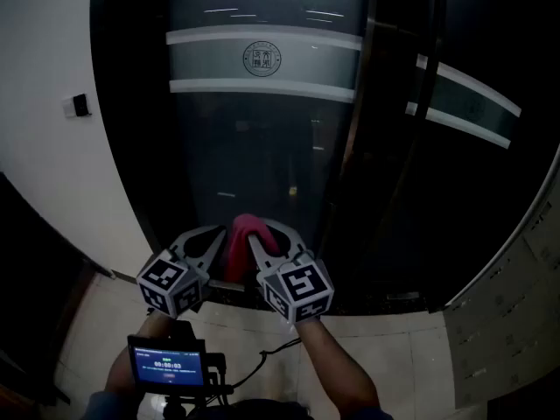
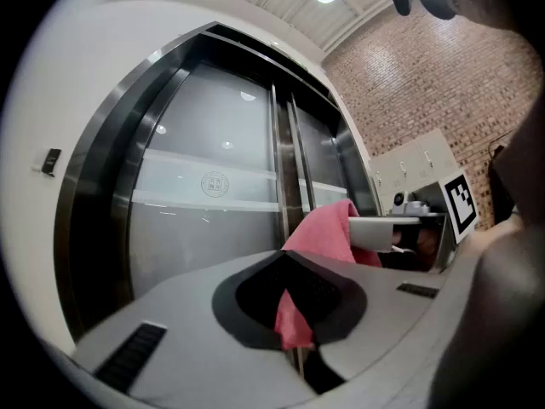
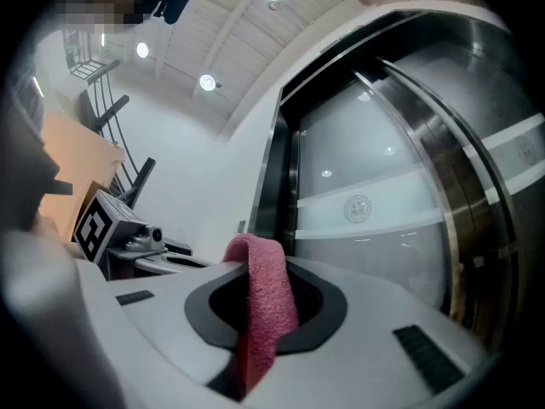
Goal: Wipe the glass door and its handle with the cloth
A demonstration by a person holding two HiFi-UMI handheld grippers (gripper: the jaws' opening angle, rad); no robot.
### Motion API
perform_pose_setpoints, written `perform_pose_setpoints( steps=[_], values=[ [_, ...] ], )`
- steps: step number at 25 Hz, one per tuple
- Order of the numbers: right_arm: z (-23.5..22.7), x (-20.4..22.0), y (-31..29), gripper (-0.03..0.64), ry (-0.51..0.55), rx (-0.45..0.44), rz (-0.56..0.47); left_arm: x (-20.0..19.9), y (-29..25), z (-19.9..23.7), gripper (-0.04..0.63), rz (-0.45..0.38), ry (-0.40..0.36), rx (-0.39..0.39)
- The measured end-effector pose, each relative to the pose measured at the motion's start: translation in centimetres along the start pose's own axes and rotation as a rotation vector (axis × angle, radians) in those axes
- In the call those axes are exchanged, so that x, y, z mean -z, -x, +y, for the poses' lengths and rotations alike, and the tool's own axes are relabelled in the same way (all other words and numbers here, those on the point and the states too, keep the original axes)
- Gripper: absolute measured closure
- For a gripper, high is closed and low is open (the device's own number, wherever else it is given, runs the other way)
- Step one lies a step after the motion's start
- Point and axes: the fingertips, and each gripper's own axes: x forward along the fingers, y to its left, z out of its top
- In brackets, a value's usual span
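- The left gripper [image 1: 223, 234] has its jaws pinched together on one end of a pink terry cloth [image 2: 328, 228]; a fold of it pokes out between the dark pads in that gripper's own view.
- The right gripper [image 1: 255, 239] is held just beside it, jaws likewise closed on the same cloth, which humps up over them in the right gripper view.
- So the cloth is bunched between the two tools, shared, and not yet pressed flat on anything as far as I can see.
- Straight ahead of both grippers stands the tall dark glass door [image 1: 262, 164], with a frosted pale band and round emblem [image 1: 262, 59] well above them.
- Off to the right of the right gripper runs a slim dark upright bar [image 1: 427, 77] (the handle, I'd guess, though it's dim there).
- I'd judge this the opening: cloth in hand, wiping not begun.
- Next calls for one gripper to take the cloth alone, or for both to spread it, then push it against the glass.
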Motion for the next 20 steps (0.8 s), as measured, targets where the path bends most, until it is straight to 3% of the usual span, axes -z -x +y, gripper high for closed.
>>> perform_pose_setpoints(
  steps=[9,15,20],
  values=[
    [0.9,-1.9,-10.2,0.586,-0.015,-0.068,-0.051,-3.2,-0.5,9.5,0.588,-0.068,0.009,-0.078],
    [-1.3,-1.1,-18.7,0.586,0.002,-0.132,-0.082,-2.6,-3.5,17.8,0.588,-0.037,-0.031,-0.144],
    [-4.5,-1.4,-27.3,0.586,-0.008,-0.192,-0.114,-6.2,-7.2,26.1,0.588,-0.031,-0.043,-0.201]
  ],
)
